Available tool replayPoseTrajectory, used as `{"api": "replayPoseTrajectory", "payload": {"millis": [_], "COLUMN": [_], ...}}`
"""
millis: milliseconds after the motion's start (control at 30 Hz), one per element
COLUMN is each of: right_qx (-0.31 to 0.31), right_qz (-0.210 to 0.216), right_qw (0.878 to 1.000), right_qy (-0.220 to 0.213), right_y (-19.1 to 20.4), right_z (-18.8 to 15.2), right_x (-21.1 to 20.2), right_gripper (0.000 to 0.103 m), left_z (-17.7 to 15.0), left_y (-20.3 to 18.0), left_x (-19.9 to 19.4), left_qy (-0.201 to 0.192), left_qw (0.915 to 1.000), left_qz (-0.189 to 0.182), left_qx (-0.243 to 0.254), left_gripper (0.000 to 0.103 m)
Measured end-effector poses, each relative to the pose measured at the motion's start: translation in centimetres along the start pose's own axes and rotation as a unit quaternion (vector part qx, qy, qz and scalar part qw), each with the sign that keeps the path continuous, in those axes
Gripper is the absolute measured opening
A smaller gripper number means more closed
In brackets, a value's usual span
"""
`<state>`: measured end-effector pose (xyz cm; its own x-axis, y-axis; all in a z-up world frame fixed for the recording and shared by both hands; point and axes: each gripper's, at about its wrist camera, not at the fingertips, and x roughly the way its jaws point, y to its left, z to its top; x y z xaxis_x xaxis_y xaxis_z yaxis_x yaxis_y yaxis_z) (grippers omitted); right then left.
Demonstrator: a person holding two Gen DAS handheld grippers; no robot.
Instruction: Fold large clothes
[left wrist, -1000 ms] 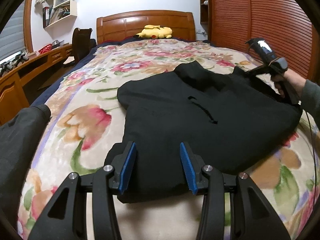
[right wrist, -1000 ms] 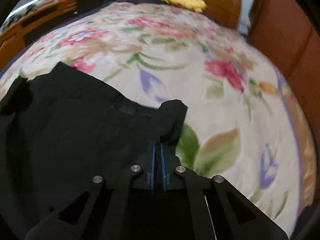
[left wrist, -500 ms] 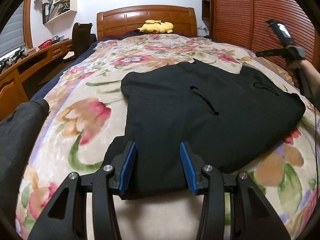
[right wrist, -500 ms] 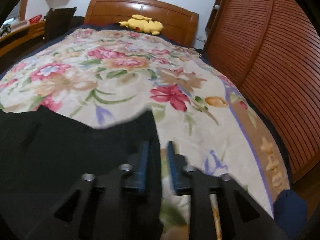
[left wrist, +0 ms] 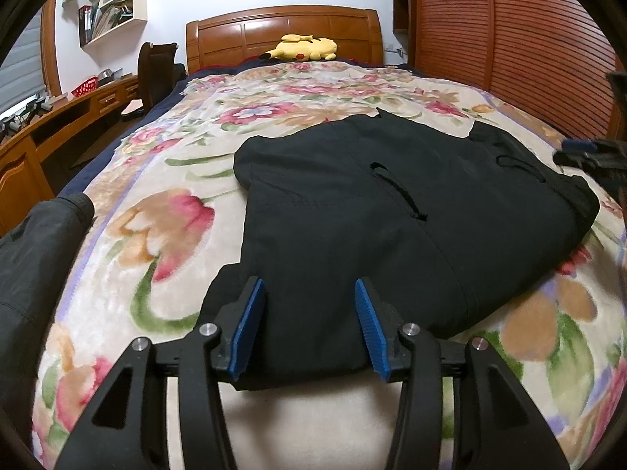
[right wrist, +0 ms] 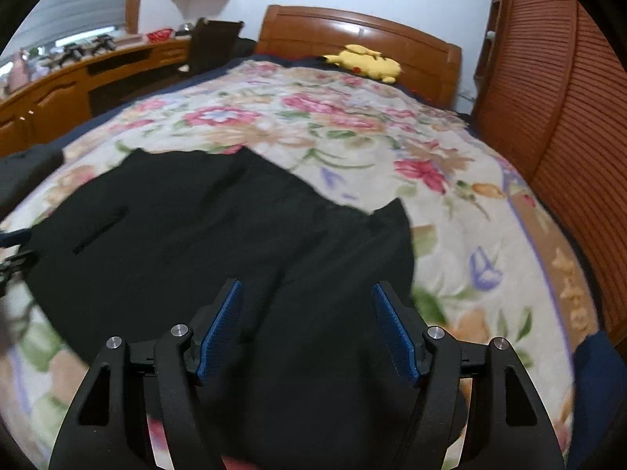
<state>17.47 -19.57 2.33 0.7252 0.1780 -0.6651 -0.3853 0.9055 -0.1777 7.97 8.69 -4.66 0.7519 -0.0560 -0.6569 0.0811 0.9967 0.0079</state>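
A large black garment point(left wrist: 392, 219) with drawstrings lies partly folded and flat on the floral bedspread point(left wrist: 164, 227). It also shows in the right wrist view point(right wrist: 219, 243). My left gripper point(left wrist: 307, 323) is open and empty, hovering over the garment's near left corner. My right gripper point(right wrist: 307, 327) is open and empty above the garment's near right part. The right gripper also appears at the right edge of the left wrist view point(left wrist: 595, 156).
A yellow plush toy point(left wrist: 301, 47) lies by the wooden headboard point(left wrist: 282, 27). A second dark garment point(left wrist: 35, 258) hangs at the bed's left edge. A wooden desk point(left wrist: 51, 133) and a chair point(left wrist: 156, 66) stand left. A slatted wooden wardrobe point(left wrist: 509, 39) lines the right.
My right gripper let go of the garment's edge, opened wide and drew back toward the near side. The garment's right part now lies flat. My left gripper stayed open and still.
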Motion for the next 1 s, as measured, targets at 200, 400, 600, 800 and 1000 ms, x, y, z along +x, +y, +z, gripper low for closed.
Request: {"api": "replayPoseTrajectory", "payload": {"millis": [200,400,600,800,1000], "right_qx": [-0.012,0.007,0.021,-0.013,-0.018], "right_qz": [0.0,0.004,0.011,0.021,0.019], "right_qw": [1.0,1.0,1.0,1.0,1.0], "right_qy": [0.006,0.012,-0.005,-0.013,-0.015], "right_y": [2.0,2.9,5.0,8.6,7.9], "right_z": [-2.7,-2.7,-1.9,-1.9,-2.9], "right_x": [-0.4,1.4,2.2,2.3,0.9], "right_gripper": [0.07,0.07,0.07,0.07,0.07], "left_z": [-0.2,-0.3,-0.4,-0.5,-0.4], "left_y": [-0.1,-0.1,-0.2,-0.2,0.3], "left_x": [0.1,0.1,0.1,0.0,-0.4], "left_qy": [0.0,0.001,0.001,-0.001,-0.004], "left_qw": [1.0,1.0,0.9999,0.9999,1.0], "left_qz": [0.003,0.007,0.01,0.011,0.007], "left_qx": [0.002,0.006,0.008,0.008,-0.002], "left_gripper": [0.048,0.049,0.049,0.049,0.049]}}
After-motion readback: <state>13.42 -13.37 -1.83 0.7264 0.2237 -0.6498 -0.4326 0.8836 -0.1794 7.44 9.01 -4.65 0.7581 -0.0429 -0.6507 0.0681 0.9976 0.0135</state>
